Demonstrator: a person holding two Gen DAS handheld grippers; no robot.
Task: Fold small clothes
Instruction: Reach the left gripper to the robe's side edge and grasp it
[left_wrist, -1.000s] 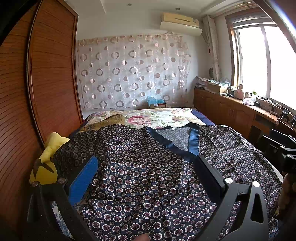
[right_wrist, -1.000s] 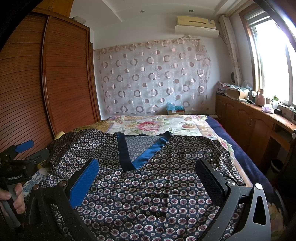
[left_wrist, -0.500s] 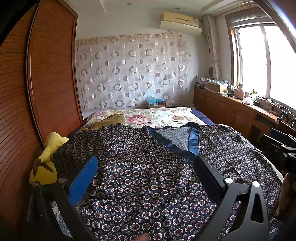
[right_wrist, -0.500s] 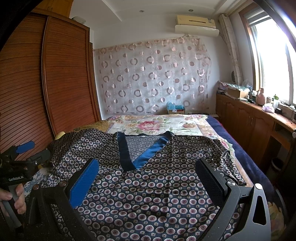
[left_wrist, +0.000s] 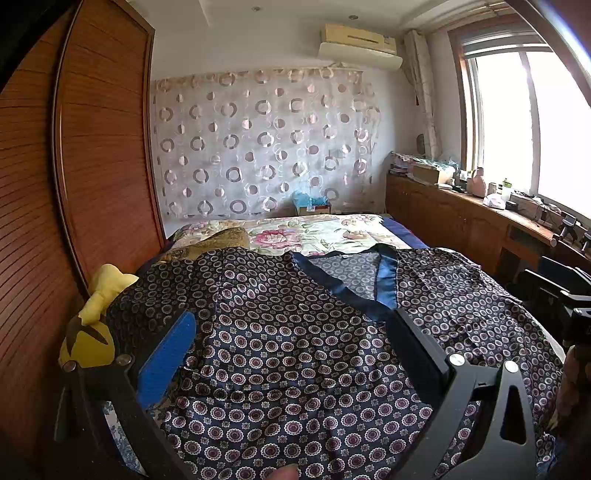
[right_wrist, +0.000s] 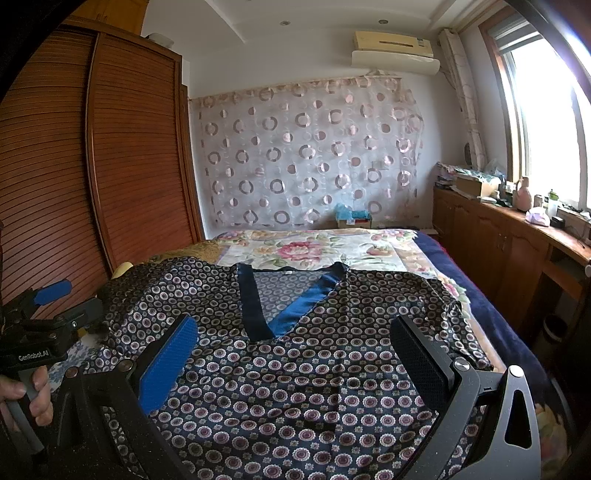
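Two sets of tongs hover over the bed, both spread wide and gripping nothing: the left tongs (left_wrist: 291, 354) above the garment's left half, the right tongs (right_wrist: 295, 350) above its middle. The patterned top (right_wrist: 303, 369), dark with small rings and a blue V-neck band (right_wrist: 284, 314), lies spread flat, front up, across the near end of the bed (right_wrist: 517, 332). A hand (right_wrist: 26, 398) holds the left tongs' grip at the garment's left edge. Just beside the left sleeve sits a yellow plush toy (left_wrist: 92, 332), against the wooden wardrobe (left_wrist: 92, 166). Beyond the neckline lies a floral cover (right_wrist: 317, 251), and a small box (right_wrist: 352, 219) with blue stuff in it stands by the curtain (right_wrist: 306, 155). A cluttered table (right_wrist: 535, 229) runs under the window.
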